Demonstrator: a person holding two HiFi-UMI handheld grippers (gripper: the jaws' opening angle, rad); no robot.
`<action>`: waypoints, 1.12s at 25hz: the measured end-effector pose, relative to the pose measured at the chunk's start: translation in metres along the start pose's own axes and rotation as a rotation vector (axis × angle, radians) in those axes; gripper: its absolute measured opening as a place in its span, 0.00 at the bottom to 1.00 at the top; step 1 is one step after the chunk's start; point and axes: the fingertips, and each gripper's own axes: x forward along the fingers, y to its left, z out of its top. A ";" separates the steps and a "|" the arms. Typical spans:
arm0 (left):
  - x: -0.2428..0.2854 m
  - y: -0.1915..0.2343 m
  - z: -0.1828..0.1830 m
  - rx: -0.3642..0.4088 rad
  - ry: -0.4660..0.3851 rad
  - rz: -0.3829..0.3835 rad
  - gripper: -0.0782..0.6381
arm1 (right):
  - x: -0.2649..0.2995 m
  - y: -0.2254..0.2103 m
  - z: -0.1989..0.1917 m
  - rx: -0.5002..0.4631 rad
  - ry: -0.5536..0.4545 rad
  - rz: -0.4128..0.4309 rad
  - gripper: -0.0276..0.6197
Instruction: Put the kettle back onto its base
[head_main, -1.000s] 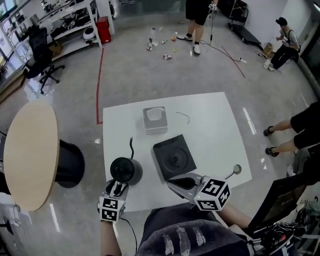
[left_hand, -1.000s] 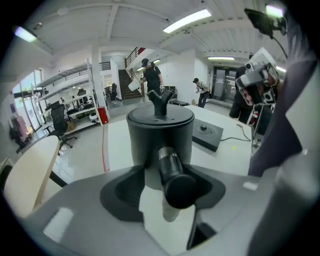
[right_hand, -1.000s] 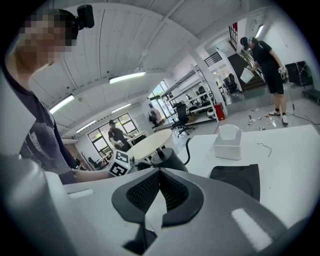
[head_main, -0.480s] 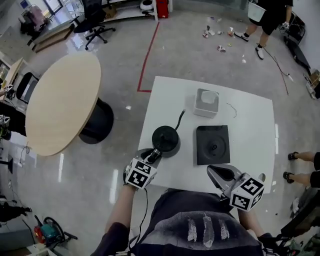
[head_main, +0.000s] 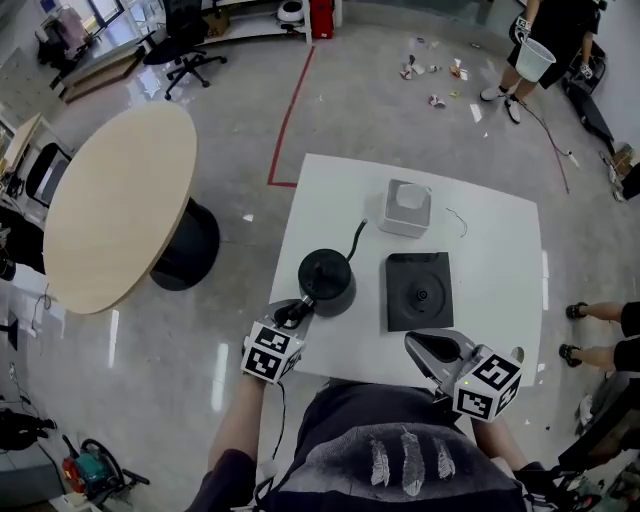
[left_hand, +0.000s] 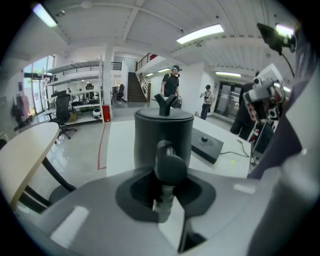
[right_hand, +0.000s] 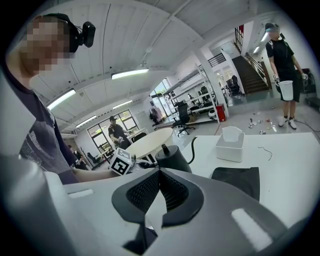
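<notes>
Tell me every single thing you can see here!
black gooseneck kettle: one, black, white table's left half, beside its base
flat square kettle base: one, black, table middle, bare
square plastic box: one, white, table's far side
square table: one, white, centre
round wooden table: one, beige, left
floor tape line: one, red, beyond the table
left tongs: one, grey, jaws have just been closing onto the kettle's handle
right tongs: one, grey, shut, empty

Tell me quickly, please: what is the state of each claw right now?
Left claw: closed on the kettle handle; its jaws have just been closing.
Right claw: closed, holding nothing.
</notes>
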 end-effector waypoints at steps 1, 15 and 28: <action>-0.002 0.002 0.004 -0.031 -0.029 -0.009 0.20 | 0.000 -0.001 -0.001 0.003 -0.003 -0.002 0.05; -0.014 0.009 0.050 -0.140 -0.195 -0.045 0.19 | -0.016 -0.018 -0.010 0.043 -0.055 -0.042 0.05; -0.008 -0.020 0.106 -0.078 -0.293 -0.122 0.19 | -0.019 -0.031 -0.015 0.058 -0.089 -0.052 0.05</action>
